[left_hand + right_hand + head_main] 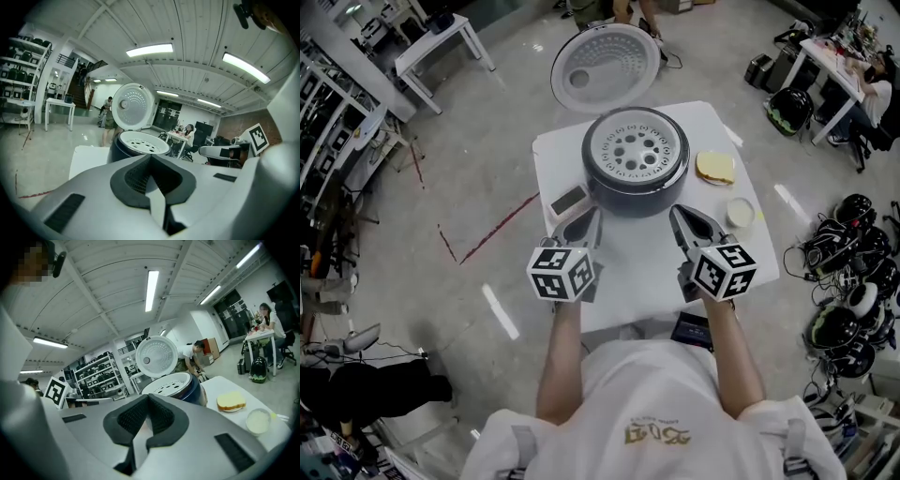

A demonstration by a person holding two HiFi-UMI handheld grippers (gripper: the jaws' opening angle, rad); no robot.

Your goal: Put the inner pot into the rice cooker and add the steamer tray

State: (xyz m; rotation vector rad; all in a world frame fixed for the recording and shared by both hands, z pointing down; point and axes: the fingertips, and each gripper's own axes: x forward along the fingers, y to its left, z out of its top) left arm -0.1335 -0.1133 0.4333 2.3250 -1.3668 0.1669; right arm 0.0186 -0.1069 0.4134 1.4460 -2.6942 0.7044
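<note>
Nearest me, over the front of the worktop (pixel 642 277), the two grippers sit side by side, both aimed away from me. The left gripper (pixel 586 223) has its jaws pressed together w/ nothing btwn them. The right gripper (pixel 682 220) is the same: closed and empty. Its own view confirms pad on pad.

Straight ahead, centred btwn the two, stands the rice cooker (pixel 628 199). It's just beyond both tips and touches neither. Neither gripper is nearer, as far as I can judge.

The steamer tray (pixel 636 145) already lies flat in the cooker's mouth, holes up. The inner pot isn't visible; it's prob. under the tray, but I can't confirm that.

The cooker is round, so it has no long axis across the worktop. Its axis is upright and its mouth faces up. The lid (pixel 605 67) stands open at the far side, hinged away from me.

To the L of the cooker is a dark box (pixel 569 200); to the R is a plate w/ a yellow slab (pixel 715 167).

My read: loading looks done. Any next reach goes forward and over the rim.
</note>
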